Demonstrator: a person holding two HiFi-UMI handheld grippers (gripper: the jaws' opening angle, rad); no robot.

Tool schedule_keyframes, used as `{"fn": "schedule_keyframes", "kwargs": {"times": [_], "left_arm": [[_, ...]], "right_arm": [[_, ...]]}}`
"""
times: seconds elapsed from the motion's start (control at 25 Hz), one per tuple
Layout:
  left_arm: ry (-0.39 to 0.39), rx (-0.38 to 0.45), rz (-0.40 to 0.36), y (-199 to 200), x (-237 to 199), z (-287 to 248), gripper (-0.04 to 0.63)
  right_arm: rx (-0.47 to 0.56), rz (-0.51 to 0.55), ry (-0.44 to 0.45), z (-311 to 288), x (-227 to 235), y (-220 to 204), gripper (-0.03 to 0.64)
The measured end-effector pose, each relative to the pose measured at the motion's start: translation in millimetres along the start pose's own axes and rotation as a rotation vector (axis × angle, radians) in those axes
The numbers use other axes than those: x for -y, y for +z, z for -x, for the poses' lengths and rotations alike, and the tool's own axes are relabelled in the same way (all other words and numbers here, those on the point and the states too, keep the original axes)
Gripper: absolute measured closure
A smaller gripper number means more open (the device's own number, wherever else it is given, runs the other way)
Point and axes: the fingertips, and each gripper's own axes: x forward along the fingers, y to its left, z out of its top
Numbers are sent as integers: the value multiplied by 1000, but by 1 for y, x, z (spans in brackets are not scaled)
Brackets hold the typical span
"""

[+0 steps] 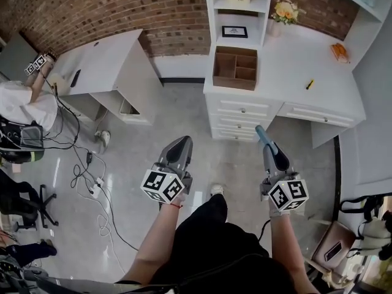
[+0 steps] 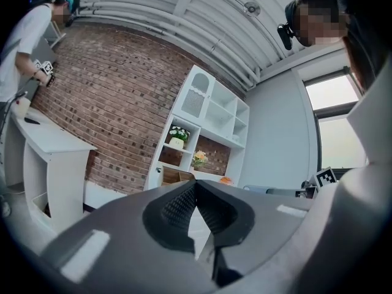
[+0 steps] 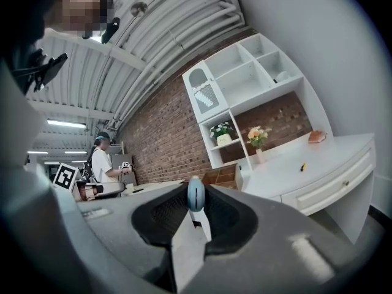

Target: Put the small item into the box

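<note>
Pointing ahead in the head view, the left gripper (image 1: 179, 144) and right gripper (image 1: 268, 147) are well short of the box (image 1: 235, 68) on the desk (image 1: 288, 60). Left gripper view: fingers meet, empty. Right gripper view: fingers pinch the blue small item (image 1: 261, 133), which sticks out beyond their tips.

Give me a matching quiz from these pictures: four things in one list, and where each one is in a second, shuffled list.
Things:
1. wooden box
2. yellow item
3. blue item
4. flowers

Places:
A. clamped in the right gripper
B. at the back of the desk, right of the shelves
C. on the desk, in front of the shelves
D. lying on the desk, right of the wooden box

Pairs: 1-C, 2-D, 3-A, 4-B
</note>
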Motion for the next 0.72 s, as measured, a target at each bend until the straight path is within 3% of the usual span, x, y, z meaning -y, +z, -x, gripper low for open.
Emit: {"fn": "schedule_keyframes", "kwargs": {"times": [0.72], "left_arm": [[-94, -41, -3, 5, -38, -118, 592]], "right_arm": [[-13, 6, -63, -93, 53, 16, 540]]}}
